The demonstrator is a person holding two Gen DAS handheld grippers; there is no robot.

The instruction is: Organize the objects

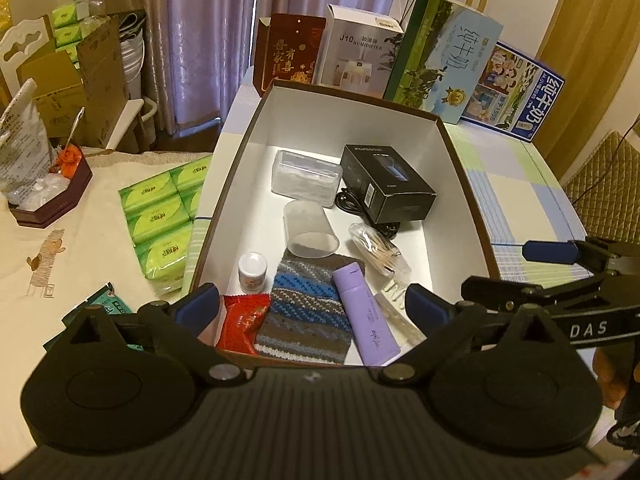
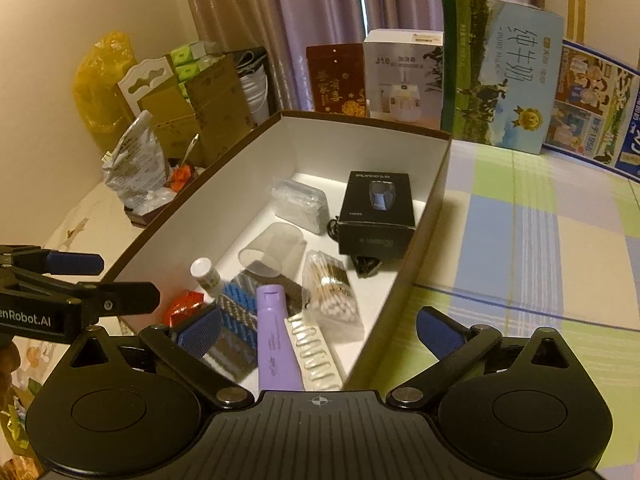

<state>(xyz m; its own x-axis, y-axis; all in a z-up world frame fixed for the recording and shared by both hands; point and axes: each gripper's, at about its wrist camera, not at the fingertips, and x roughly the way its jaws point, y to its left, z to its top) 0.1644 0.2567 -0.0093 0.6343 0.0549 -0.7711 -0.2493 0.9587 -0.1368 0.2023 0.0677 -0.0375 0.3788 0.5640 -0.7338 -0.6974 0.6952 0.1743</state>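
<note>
An open white-lined box (image 1: 344, 120) (image 2: 360, 148) holds a black product box (image 1: 386, 182) (image 2: 376, 208), a clear case (image 1: 306, 178), a translucent cup (image 1: 310, 230), a small white bottle (image 1: 253, 272), a red packet (image 1: 244, 322), a striped knitted cloth (image 1: 304, 312), a purple tube (image 1: 370, 316) (image 2: 276, 336) and a bag of cotton swabs (image 2: 332, 292). My left gripper (image 1: 310, 304) hovers open over the box's near end, with nothing between its fingers. My right gripper (image 2: 318, 330) stands open above the near right corner, also empty. Each gripper shows at the edge of the other's view.
Upright cartons line the back: a red box (image 1: 290, 54), a humidifier box (image 1: 356, 46) and milk cartons (image 1: 440, 52). Green tissue packs (image 1: 164, 216) and a dark tray of clutter (image 1: 52, 196) lie to the left. A checked cloth (image 2: 540, 240) covers the table on the right.
</note>
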